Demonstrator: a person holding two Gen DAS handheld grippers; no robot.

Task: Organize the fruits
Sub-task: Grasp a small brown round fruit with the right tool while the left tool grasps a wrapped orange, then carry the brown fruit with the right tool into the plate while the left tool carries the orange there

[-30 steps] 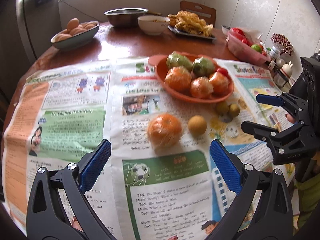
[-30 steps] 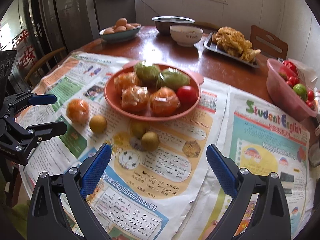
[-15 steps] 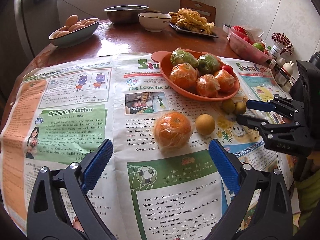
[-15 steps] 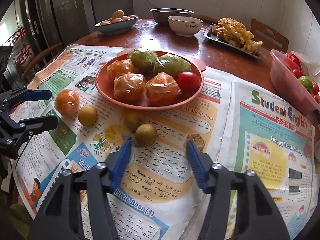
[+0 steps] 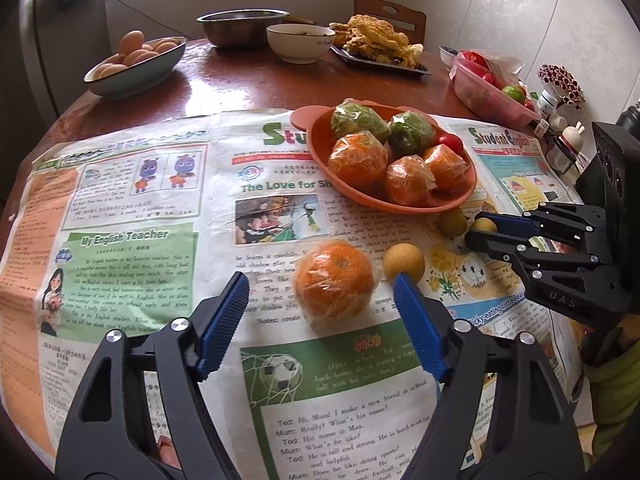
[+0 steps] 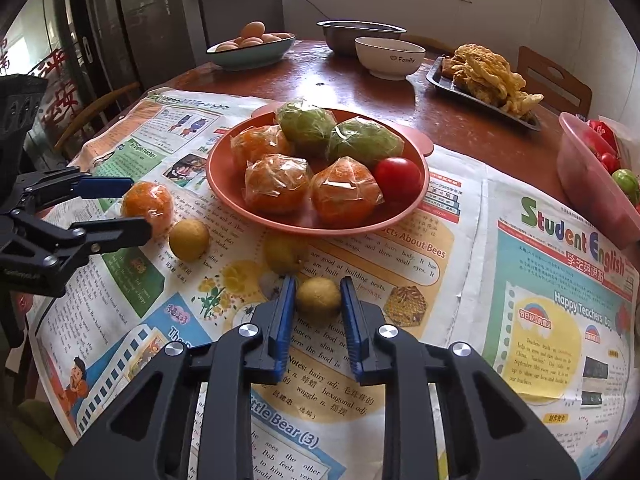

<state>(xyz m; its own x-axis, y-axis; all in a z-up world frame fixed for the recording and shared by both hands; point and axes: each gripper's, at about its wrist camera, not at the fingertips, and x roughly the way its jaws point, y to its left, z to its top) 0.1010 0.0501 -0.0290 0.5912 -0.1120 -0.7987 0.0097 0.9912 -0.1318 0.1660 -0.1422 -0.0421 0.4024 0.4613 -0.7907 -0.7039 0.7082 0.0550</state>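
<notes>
An orange-red plate (image 6: pixel 222 184) holds wrapped oranges, two wrapped green fruits and a tomato. In front of it, on newspaper, lie a wrapped orange (image 5: pixel 334 282) and three small yellow fruits. My right gripper (image 6: pixel 317 282) is shut on the nearest small fruit (image 6: pixel 318 296), its blue pads pressing both sides. Seen from the left wrist, the right gripper (image 5: pixel 480 228) holds that fruit (image 5: pixel 485 224) low over the paper. My left gripper (image 5: pixel 320 278) is closing with the wrapped orange between its jaws, and the pads stand clear of it. The other view shows the left gripper (image 6: pixel 138 204) around the orange (image 6: pixel 148 204).
Two loose small fruits (image 6: pixel 189 239) (image 6: pixel 285 254) lie between the grippers. Farther back on the round wooden table stand a bowl of eggs (image 5: pixel 136 64), a steel bowl (image 5: pixel 244 26), a white bowl (image 5: pixel 300 42), a tray of fried food (image 5: pixel 380 44) and a pink tub (image 5: pixel 492 88).
My right gripper's jaws went from wide open to shut on the small fruit. My left jaws have narrowed around the wrapped orange, which now sits closer between them.
</notes>
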